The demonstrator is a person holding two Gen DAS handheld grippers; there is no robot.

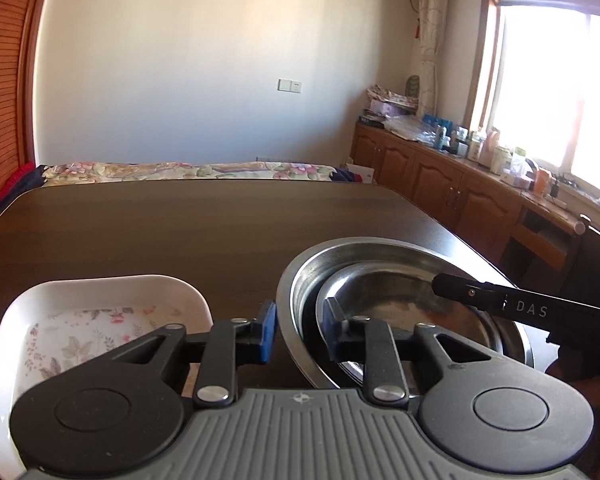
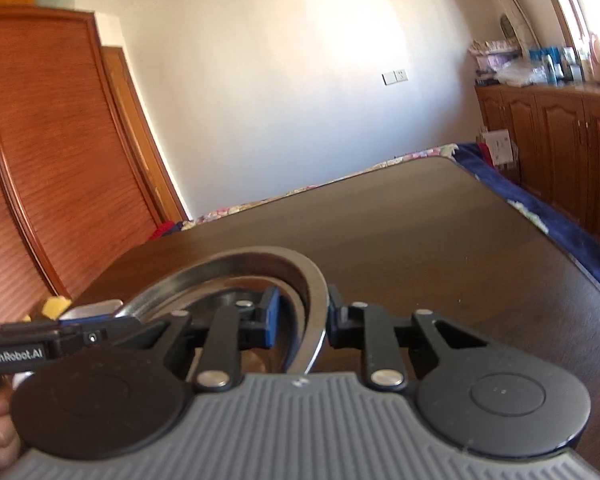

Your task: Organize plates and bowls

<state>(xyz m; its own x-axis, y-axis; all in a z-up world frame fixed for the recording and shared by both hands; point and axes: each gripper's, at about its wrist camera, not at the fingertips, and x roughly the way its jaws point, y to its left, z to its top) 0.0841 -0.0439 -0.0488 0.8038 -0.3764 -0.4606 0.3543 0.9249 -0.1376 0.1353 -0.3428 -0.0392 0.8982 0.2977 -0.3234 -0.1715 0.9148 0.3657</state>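
A steel bowl [image 1: 380,256] sits on the dark wooden table [image 1: 180,232] with a smaller steel bowl [image 1: 400,312] nested inside it. My left gripper [image 1: 302,332] straddles the big bowl's left rim, jaws a little apart on either side of it. A white square dish [image 1: 80,292] with a floral bottom lies to the left. In the right wrist view my right gripper [image 2: 300,320] straddles the same bowl's [image 2: 260,264] right rim, jaws close around it. The right gripper's finger [image 1: 500,300] also shows in the left wrist view.
The table's far edge [image 1: 204,184] borders a bed with a floral cover [image 1: 188,170]. Wooden cabinets [image 1: 440,184] with clutter run along the right under a window. A wooden wardrobe [image 2: 52,160] stands at the left.
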